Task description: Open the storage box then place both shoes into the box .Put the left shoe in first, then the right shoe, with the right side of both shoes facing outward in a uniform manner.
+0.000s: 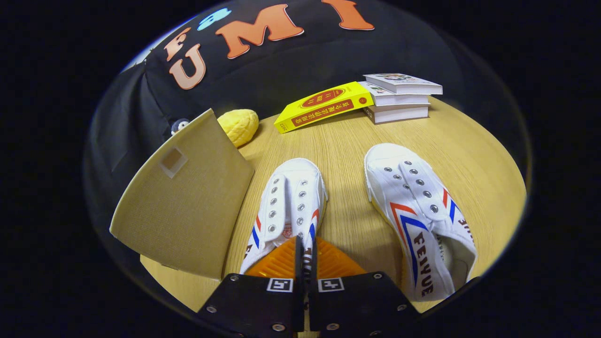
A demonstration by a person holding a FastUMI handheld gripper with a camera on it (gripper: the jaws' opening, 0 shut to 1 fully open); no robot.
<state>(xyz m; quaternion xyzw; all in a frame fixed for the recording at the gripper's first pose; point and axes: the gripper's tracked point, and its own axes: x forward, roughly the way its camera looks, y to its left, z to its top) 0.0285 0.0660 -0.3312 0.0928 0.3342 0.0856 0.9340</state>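
Observation:
Two white canvas shoes with red and blue stripes lie on the wooden table, toes pointing away from me. My gripper is shut on the inner side wall of the left-hand shoe, near its opening; a thin strip of the shoe's edge shows between the two fingers. The other shoe lies apart to the right, beside the fingers, untouched. Immediately left of the held shoe stands the beige fabric storage box, showing a broad tilted panel with a small square patch. Its inside is hidden.
Beyond the shoes, a yellow book leans against a stack of three books at the table's far side. A yellow plush toy sits behind the box. The round table's edge curves close on the right.

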